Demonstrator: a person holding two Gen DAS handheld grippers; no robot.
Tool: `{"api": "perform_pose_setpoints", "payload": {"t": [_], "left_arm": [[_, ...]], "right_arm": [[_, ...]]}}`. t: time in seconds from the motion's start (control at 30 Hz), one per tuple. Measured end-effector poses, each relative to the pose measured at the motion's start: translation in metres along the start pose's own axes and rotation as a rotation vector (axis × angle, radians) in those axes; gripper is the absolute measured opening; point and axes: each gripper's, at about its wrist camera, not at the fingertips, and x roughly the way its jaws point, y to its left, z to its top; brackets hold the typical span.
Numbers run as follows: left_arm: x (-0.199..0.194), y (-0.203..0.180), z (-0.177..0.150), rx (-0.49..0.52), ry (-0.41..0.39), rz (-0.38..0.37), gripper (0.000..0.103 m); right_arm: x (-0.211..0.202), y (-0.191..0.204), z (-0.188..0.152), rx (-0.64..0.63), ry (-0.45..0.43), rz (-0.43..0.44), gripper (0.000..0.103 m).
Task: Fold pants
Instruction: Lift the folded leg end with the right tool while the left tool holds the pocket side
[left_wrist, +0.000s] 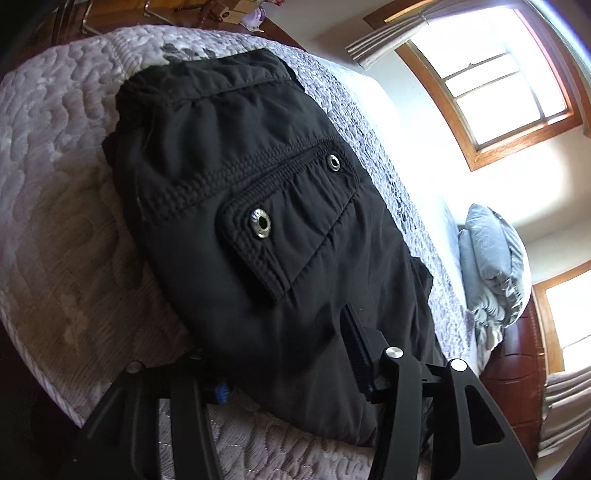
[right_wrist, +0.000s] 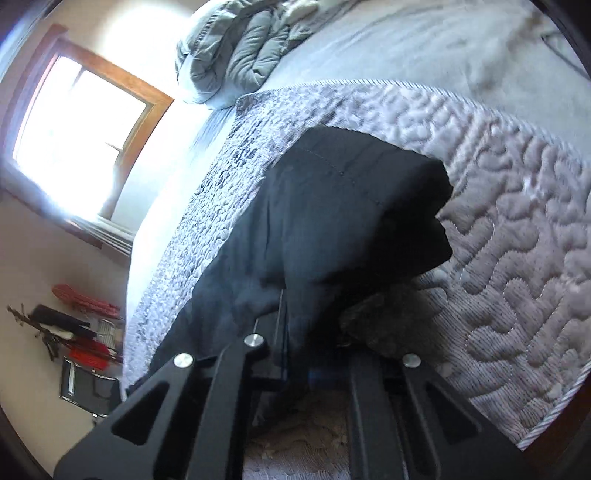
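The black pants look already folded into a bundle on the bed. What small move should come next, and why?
Probably open both grippers and draw them back. The pants already lie as a compact bundle on the quilt, pocket flap up. The left gripper and the right gripper each straddle the near edge of the cloth, so nothing seems left to fold.

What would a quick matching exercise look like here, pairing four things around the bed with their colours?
Things:
1. pants
2. quilt
3. bundled duvet
4. window frame

Colours:
A. pale blue-grey
B. black
C. brown wood
D. light lavender-grey

Pairs: 1-B, 2-D, 3-A, 4-C
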Motion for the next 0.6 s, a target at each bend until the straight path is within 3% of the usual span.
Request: {"api": "perform_pose_setpoints", "payload": {"t": [0.1, 0.2, 0.4, 0.6], "left_arm": [[0.000, 0.002, 0.001, 0.016, 0.005, 0.012, 0.051], [0.001, 0.001, 0.002, 0.025, 0.008, 0.013, 0.051], [0.004, -0.003, 0.002, 0.034, 0.006, 0.013, 0.051], [0.006, -0.002, 0.002, 0.030, 0.013, 0.007, 0.051]], "right_arm": [[-0.011, 0.046, -0.005, -0.204, -0.051, -0.107, 0.005], [-0.018, 0.094, -0.016, -0.397, -0.092, -0.154, 0.005], [-0.015, 0.176, -0.050, -0.681, -0.079, -0.081, 0.005], [0.013, 0.229, -0.101, -0.939, -0.003, -0.084, 0.005]]}}
